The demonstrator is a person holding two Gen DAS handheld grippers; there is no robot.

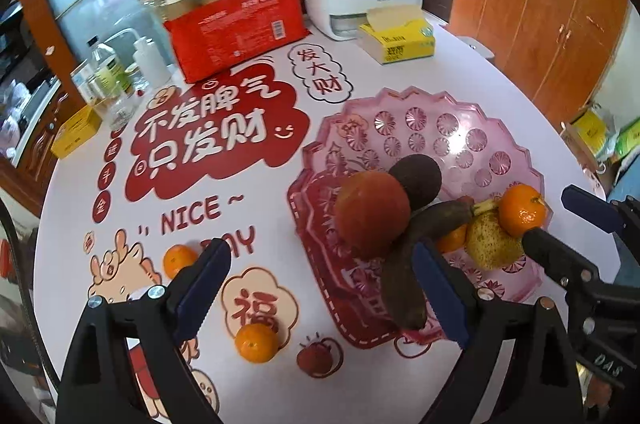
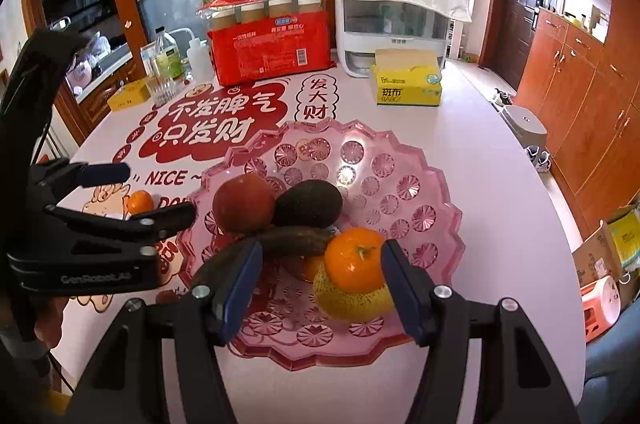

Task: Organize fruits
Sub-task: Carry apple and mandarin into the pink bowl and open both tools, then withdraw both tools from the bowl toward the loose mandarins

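While most fruit already sits in the scalloped pink glass dish (image 1: pixel 500 128), two small orange mandarins (image 1: pixel 256 342) lie on the printed tablecloth (image 1: pixel 260 184) just ahead of the left gripper (image 1: pixel 320 292), jaws spread and empty; the right gripper (image 2: pixel 320 288), also spread, hovers over the dish

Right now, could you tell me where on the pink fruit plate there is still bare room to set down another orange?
The far half of the pink plate is bare, beyond the avocado and right of it toward the rim. The near side is crowded: peach, dark banana, and an orange stacked on the yellow pear.
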